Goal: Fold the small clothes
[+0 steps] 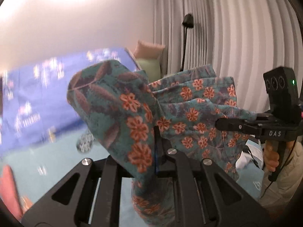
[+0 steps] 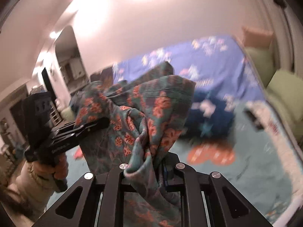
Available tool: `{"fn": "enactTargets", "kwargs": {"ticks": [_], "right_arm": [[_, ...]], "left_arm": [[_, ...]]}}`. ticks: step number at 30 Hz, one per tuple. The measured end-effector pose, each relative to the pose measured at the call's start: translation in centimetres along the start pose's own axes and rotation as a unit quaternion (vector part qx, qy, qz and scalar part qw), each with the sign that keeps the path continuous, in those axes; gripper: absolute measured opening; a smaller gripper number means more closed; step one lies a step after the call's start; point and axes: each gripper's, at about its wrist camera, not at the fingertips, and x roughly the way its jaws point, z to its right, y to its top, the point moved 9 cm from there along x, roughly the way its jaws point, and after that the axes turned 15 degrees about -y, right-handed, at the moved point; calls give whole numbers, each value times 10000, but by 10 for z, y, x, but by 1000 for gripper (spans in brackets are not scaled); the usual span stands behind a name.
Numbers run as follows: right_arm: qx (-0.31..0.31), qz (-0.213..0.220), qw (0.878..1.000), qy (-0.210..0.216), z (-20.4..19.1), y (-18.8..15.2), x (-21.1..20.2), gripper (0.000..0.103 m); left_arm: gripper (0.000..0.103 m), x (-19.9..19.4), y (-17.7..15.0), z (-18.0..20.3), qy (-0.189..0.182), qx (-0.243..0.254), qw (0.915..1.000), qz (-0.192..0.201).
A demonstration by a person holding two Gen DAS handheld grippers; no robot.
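Note:
A small teal garment with orange flowers and purple leaves [image 1: 170, 113] hangs in the air between both grippers. My left gripper [image 1: 151, 151] is shut on one bunched edge of it; the cloth hides the fingertips. My right gripper [image 1: 225, 123] is seen from the side at the right, shut on the other edge. In the right wrist view the same garment [image 2: 144, 113] drapes over my right gripper [image 2: 151, 166], and my left gripper [image 2: 98, 125] pinches it at the left.
Below lies a bed with a light teal sheet [image 2: 255, 170]. A blue patterned blanket [image 1: 47, 98] lies on it, with an orange cloth [image 2: 210, 156] and dark blue cloth [image 2: 210, 117]. Green and peach pillows [image 1: 149, 56] sit at the head. White curtains [image 1: 236, 37] stand behind.

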Motion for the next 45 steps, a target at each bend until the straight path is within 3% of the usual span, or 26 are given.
{"fn": "enactTargets", "kwargs": {"ticks": [4,8,14,17,18,19,20,22,24,26,27,29,32,35,37,40,42,45], "right_arm": [[110,408,9986,-314,18,60,-5,15],[304,537,9966,-546,38,116,24,15],[563,459,9952,-650,71,156,104,15],[644,322,9947,-739,87,163,173,15],[708,234,9945,-735,92,162,197,16],[754,99,9944,-729,96,159,222,16],[768,-136,9938,-787,101,153,253,17],[762,-695,9867,-1255,116,129,316,19],[657,-1048,9743,-1884,135,103,361,20],[511,-1305,9638,-2269,151,78,391,20],[516,-1398,9635,-2225,155,65,400,25],[709,-1357,9670,-2038,162,54,405,27],[1058,-1280,9660,-1980,183,56,403,43],[1141,-1173,9625,-2163,190,59,383,45],[1024,-1045,9616,-2321,180,62,355,45],[826,-909,9642,-2350,163,63,315,48],[677,-746,9658,-2391,147,62,278,59],[588,-469,9695,-2331,123,56,223,66]], "left_arm": [[12,18,67,-3,281,454,9984,173],[13,58,115,-25,662,722,9952,47],[13,125,136,-81,889,690,9936,-1],[18,172,122,-132,1073,468,9931,47],[21,192,111,-157,1338,313,9905,62],[32,204,102,-174,1553,214,9876,20],[42,223,88,-198,1863,90,9824,-126],[44,262,37,-255,2556,-262,9636,-741],[44,285,-5,-291,2900,-545,9473,-1248],[44,293,-32,-312,2830,-761,9480,-1243],[45,293,-39,-319,2680,-953,9532,-1025],[49,294,-41,-324,2370,-1216,9607,-775],[49,294,-40,-317,2344,-1260,9612,-733],[49,287,-35,-309,2395,-1155,9603,-844],[50,272,-35,-296,2292,-1217,9619,-864],[65,248,-31,-275,2026,-1336,9670,-776],[68,225,-23,-248,1891,-1227,9721,-652],[75,190,-18,-205,1791,-1018,9765,-631]]}}
